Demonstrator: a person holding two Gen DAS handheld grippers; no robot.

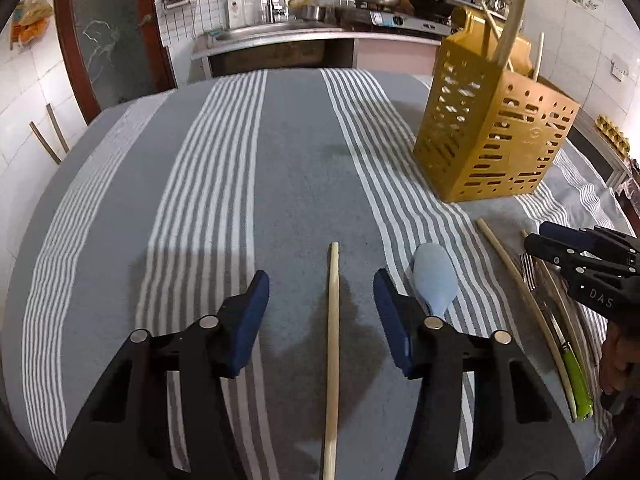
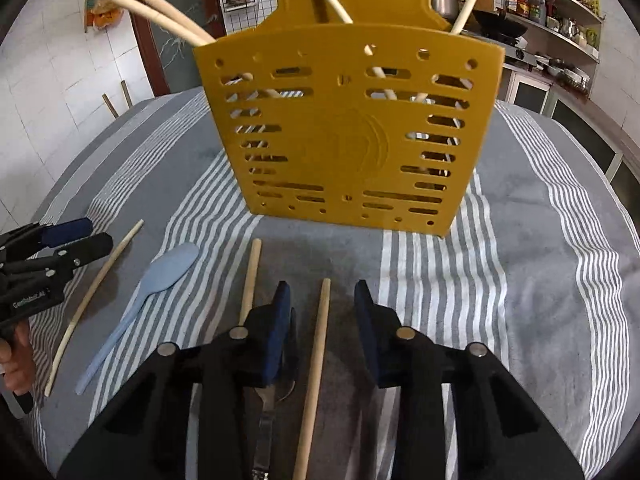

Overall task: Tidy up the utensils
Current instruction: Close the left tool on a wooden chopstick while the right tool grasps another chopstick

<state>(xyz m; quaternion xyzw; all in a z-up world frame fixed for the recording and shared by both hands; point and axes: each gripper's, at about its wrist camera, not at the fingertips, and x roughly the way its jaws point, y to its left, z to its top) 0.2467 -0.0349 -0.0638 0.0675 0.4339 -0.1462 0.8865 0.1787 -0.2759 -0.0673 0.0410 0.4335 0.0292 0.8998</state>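
Chopsticks lie flat on the striped worktop (image 1: 296, 128), one (image 1: 332, 352) between the spread left hand-held gripper (image 1: 321, 296), another (image 2: 314, 376) between the spread right hand-held gripper (image 2: 322, 304), before the yellow holder (image 2: 344, 128).

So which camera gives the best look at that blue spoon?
The right wrist view: the blue spoon lies in full, bowl to handle tip. In the left wrist view only its bowl shows; a finger of the left gripper hides the handle.
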